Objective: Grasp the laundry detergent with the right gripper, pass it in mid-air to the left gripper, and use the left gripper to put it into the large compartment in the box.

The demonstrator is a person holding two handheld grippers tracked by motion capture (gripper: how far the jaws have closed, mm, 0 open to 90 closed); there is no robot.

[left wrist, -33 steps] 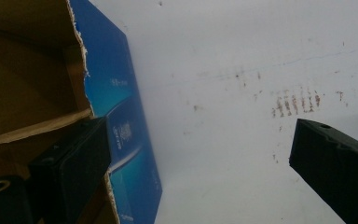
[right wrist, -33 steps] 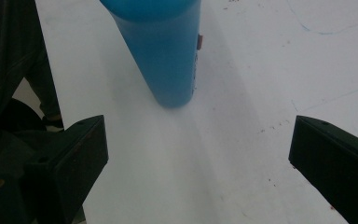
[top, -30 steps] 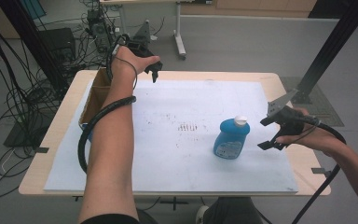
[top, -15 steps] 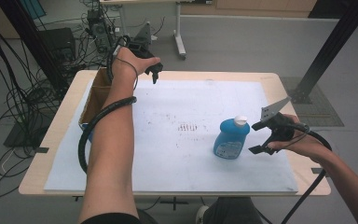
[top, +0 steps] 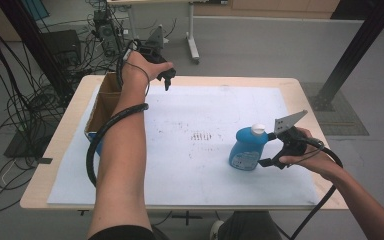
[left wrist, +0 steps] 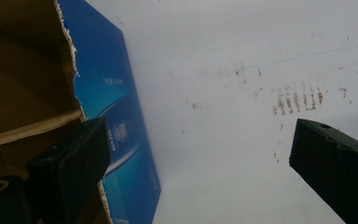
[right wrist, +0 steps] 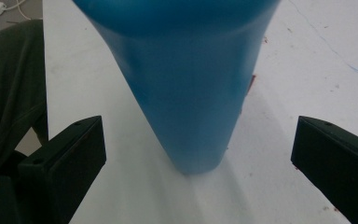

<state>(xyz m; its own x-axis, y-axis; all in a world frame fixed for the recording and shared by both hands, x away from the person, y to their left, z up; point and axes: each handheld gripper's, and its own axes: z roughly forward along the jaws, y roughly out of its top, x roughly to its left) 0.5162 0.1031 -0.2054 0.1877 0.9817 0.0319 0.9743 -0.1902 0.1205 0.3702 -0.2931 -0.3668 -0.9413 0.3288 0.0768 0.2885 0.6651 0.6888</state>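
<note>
- The right gripper [top: 270, 150] is held low at the right side of the table, its jaws spread wide and pointing left at the blue bottle [top: 247, 148]; neither jaw touches the bottle.
- In the right gripper view the blue bottle [right wrist: 186, 84] stands between the two black jaws, well clear of both.
- The bottle stands upright on the white sheet [top: 220, 110], right of centre, its white cap [top: 258, 129] on top.
- The right forearm enters from the lower right, with the cable looping below the wrist.
- The left arm stretches far forward along the table's left side; the left gripper [top: 166, 79] hangs over the far edge, jaws wide apart and holding nothing.
- A cardboard box [top: 105, 97] sits at the far left, just beside the left forearm; its blue printed side [left wrist: 116, 121] shows in the left gripper view.
- Faint brown marks [top: 200, 136] lie on the sheet to the left of the bottle.
</note>
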